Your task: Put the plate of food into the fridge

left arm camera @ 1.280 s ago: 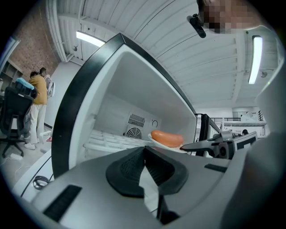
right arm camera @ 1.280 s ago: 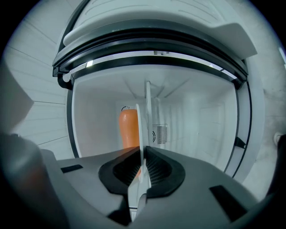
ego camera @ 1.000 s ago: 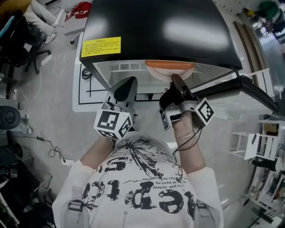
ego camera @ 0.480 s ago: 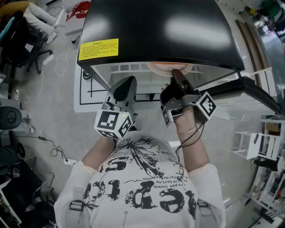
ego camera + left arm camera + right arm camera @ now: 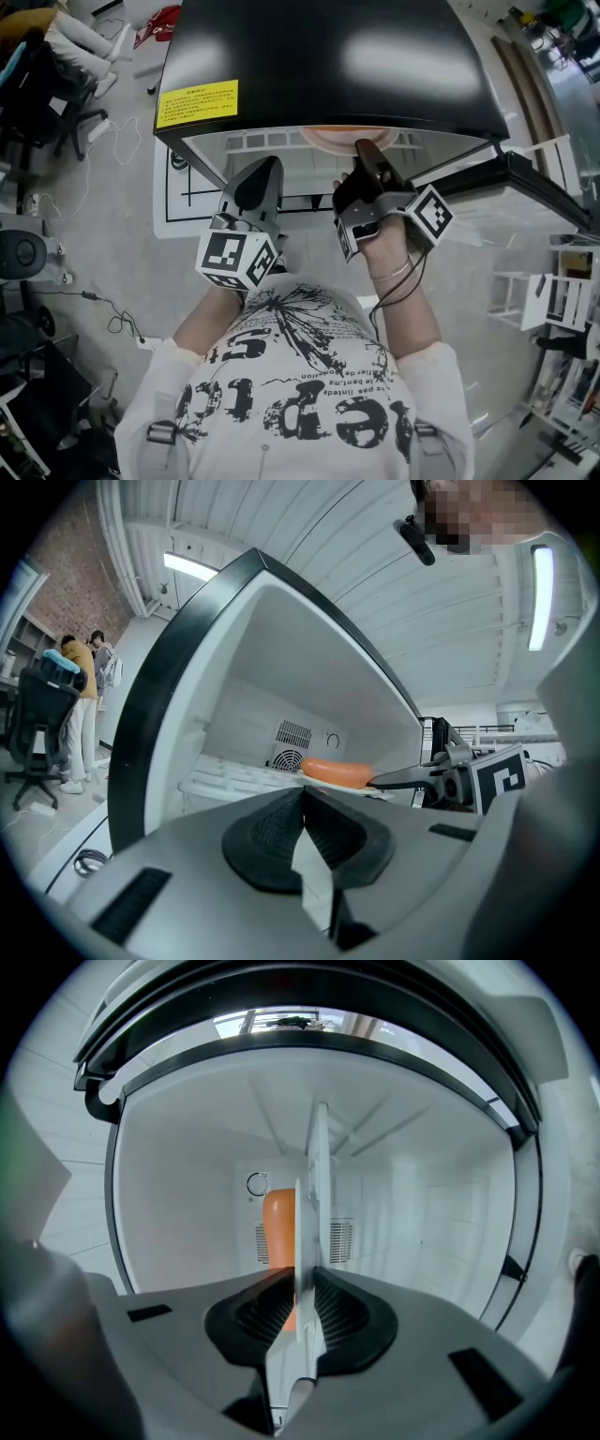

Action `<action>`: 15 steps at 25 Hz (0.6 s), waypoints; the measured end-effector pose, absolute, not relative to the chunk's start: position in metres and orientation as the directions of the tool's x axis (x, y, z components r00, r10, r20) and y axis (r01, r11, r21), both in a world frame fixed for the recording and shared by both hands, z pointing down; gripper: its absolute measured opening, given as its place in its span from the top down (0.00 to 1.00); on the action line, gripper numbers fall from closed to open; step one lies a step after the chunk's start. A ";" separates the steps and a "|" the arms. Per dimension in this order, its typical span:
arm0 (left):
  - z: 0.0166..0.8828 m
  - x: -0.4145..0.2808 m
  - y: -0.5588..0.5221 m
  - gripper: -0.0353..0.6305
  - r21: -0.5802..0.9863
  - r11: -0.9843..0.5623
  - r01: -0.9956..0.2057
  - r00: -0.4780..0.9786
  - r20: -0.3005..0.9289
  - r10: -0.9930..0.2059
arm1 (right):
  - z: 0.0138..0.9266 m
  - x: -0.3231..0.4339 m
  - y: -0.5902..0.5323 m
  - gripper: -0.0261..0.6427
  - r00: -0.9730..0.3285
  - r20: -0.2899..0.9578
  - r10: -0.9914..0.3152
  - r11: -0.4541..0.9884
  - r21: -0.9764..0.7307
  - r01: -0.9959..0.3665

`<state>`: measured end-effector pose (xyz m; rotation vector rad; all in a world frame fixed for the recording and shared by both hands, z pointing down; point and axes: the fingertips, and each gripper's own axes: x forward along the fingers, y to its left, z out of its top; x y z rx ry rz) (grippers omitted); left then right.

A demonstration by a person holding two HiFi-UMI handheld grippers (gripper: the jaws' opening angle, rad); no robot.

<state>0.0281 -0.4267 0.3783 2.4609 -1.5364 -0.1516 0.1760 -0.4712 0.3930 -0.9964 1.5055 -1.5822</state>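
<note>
The small black-topped fridge (image 5: 328,56) stands in front of the person, with its door (image 5: 534,183) swung out to the right. Inside it, the pale round plate (image 5: 314,1176) is at the ribbed white shelf (image 5: 234,775), in front of the round vent (image 5: 292,735) in the back wall. The long orange sausage (image 5: 336,772) lies on the plate. The right tongs (image 5: 366,152) reach into the fridge. They have just been opening, with the plate's near rim between them, touching both sides. The left tongs (image 5: 265,169) are outside, just left of them.

Head view steeply down over the fridge (image 5: 328,56); both gripper views level, close (its interior shared).
</note>
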 end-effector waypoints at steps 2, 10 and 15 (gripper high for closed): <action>0.377 0.029 -0.426 0.94 0.251 -0.424 -0.870 0.446 0.034 -0.895 | 0.392 0.175 -0.471 0.89 -0.446 0.053 -0.893 -0.043 -0.999 -0.033; 0.377 0.033 -0.422 0.94 0.243 -0.435 -0.867 0.456 0.033 -0.889 | 0.386 0.184 -0.469 0.77 -0.430 0.028 -0.902 -0.008 -0.999 -0.048; 0.373 0.031 -0.420 0.94 0.233 -0.437 -0.869 0.454 0.022 -0.891 | 0.381 0.195 -0.456 0.77 -0.405 0.005 -0.915 0.034 -0.995 -0.090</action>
